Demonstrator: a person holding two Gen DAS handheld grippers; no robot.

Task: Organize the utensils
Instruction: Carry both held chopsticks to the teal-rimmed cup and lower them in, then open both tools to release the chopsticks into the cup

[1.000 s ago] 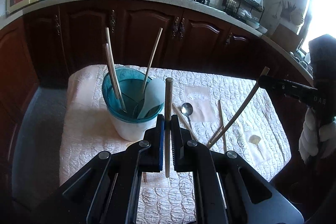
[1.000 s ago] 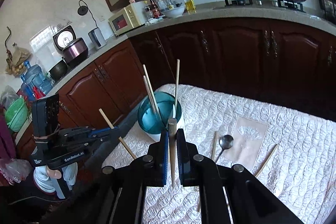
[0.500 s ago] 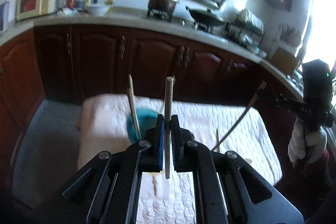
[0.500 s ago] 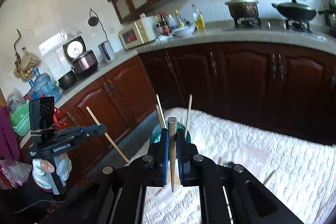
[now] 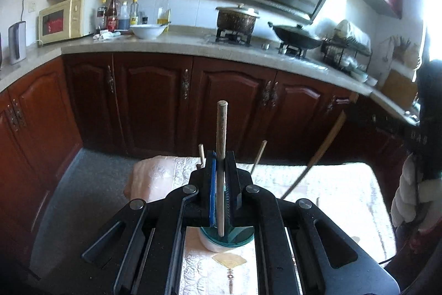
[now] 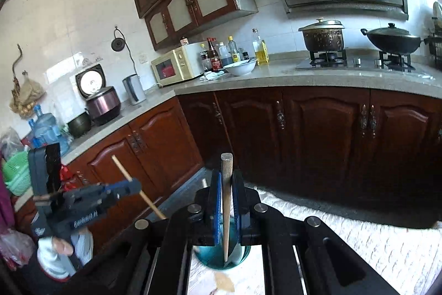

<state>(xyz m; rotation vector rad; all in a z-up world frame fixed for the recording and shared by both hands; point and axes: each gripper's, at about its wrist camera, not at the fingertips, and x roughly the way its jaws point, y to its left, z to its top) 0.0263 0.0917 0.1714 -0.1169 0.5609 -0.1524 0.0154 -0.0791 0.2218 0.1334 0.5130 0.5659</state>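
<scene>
— What's in the teal cup (image 5: 227,238)?
— Chopsticks (image 5: 259,156), ends poking up behind the jaws; the cup stands on the quilted cloth (image 5: 331,192).
— And the grippers?
— The left gripper (image 5: 221,179) clamps one upright chopstick (image 5: 221,129), the right gripper (image 6: 227,201) another (image 6: 227,184) — both above the cup.

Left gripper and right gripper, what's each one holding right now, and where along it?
Each holds one chopstick. The left gripper clamps its chopstick around mid-length; the right gripper clamps its chopstick nearer the thick top end.
</scene>
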